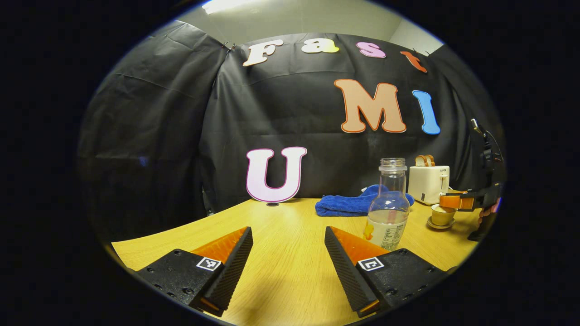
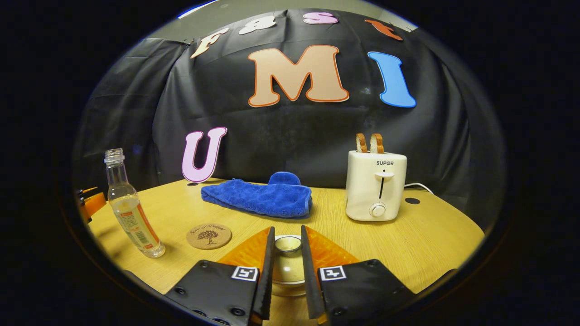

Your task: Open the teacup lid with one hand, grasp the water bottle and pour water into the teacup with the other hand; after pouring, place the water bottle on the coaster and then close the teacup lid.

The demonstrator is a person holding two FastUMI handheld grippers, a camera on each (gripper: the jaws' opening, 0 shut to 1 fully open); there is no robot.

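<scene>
On my right gripper view, the right gripper (image 2: 288, 271) has its 2 fingers drawn in close on either side of the teacup lid (image 2: 287, 243), which sits on the teacup (image 2: 286, 270); I cannot tell for sure whether both fingers press on it. The cup stands on the wooden table (image 2: 435, 244). Just left of it lies the round cork coaster (image 2: 209, 236), bare, and farther left the water bottle (image 2: 130, 208) stands uncapped with a little water in the bottom. Beyond these a blue towel (image 2: 258, 197) lies folded, and to its right a white toaster (image 2: 376, 185) holds 2 slices of bread (image 2: 369, 143).

On my left gripper view, the left gripper (image 1: 287, 267) is spread wide over bare tabletop, holding nothing. The bottle (image 1: 389, 206) stands just past its right finger. Farther right, the other gripper (image 1: 462, 200) hovers at the cup (image 1: 442, 216), with the towel (image 1: 349, 203) and toaster (image 1: 428, 183) behind.
</scene>
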